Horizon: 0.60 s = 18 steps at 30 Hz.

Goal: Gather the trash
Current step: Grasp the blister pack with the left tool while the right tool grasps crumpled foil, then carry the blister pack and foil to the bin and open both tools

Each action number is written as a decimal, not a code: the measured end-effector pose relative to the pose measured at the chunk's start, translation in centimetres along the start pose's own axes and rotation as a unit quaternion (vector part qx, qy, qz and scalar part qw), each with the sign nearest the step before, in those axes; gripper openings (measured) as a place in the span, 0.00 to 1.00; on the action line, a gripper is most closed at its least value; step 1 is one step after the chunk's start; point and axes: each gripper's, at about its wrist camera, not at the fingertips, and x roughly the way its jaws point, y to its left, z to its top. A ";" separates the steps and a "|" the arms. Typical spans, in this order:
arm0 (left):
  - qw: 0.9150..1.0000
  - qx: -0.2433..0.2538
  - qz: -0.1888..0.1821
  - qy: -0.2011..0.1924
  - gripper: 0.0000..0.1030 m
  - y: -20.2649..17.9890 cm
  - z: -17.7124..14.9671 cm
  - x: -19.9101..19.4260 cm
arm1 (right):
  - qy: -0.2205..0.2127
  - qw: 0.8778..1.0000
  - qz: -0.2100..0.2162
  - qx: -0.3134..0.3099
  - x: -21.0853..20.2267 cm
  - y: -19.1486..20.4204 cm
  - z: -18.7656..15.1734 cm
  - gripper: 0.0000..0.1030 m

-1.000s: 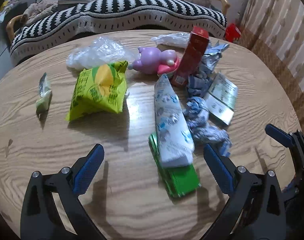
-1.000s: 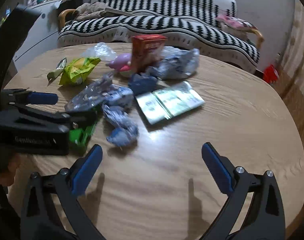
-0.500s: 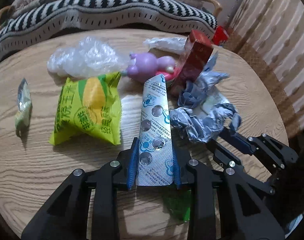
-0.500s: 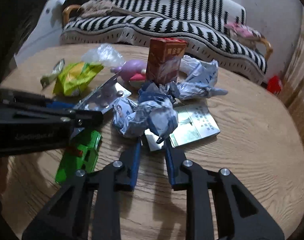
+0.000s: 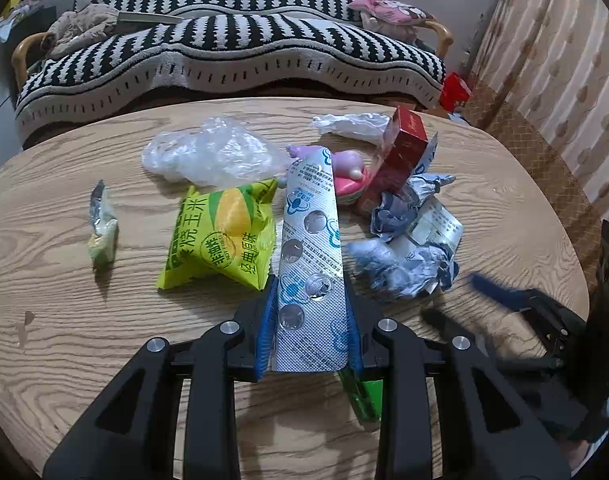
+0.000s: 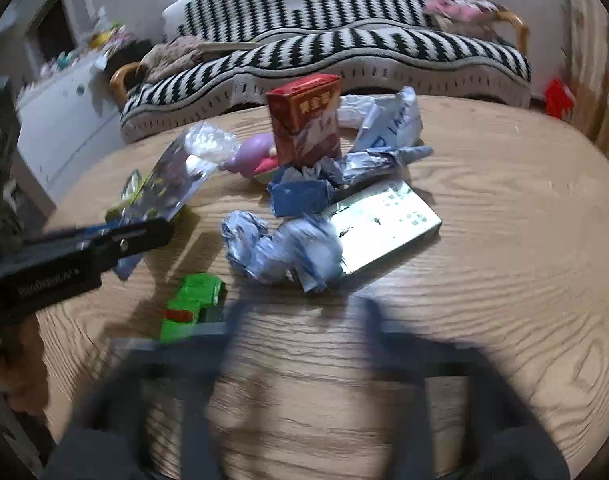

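The blister pack (image 5: 310,264) is clamped in the left hand-held gripper (image 5: 309,322); it's best kept level when lifted. The right hand-held gripper (image 6: 300,344) is being opened, nothing between.

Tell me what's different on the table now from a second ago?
The left gripper closed on the silver pill sheet and lifted it off the green toy car. The right gripper pinched the crumpled blue paper, and its jaws are opening again with nothing between them. The yellow snack bag and red box stayed put.
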 end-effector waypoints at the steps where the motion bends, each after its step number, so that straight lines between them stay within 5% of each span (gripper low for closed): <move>1: 1.000 -0.002 0.000 -0.001 0.28 0.3 0.0 -0.2 | -0.010 1.000 -0.007 -0.005 -0.4 0.2 0.2 0.93; 8: 1.000 -0.016 0.006 -0.004 0.28 2.2 -0.3 -0.9 | 0.011 0.998 -0.040 -0.047 2.3 1.4 1.7 0.85; 10: 1.000 -0.017 0.009 -0.001 0.28 2.7 -0.5 -0.9 | 0.033 0.997 -0.036 -0.053 3.7 1.7 1.9 0.72; 11: 1.000 -0.016 0.009 0.001 0.28 2.8 -0.5 -0.9 | 0.041 0.998 -0.027 -0.051 4.2 1.8 1.9 0.56; 13: 1.000 -0.014 0.008 0.003 0.28 3.0 -0.7 -0.9 | 0.034 0.998 -0.027 -0.056 4.2 2.3 1.9 0.38; 18: 1.000 -0.012 0.011 0.005 0.28 3.1 -0.9 -1.2 | 0.012 0.999 -0.014 -0.044 3.0 2.5 2.0 0.33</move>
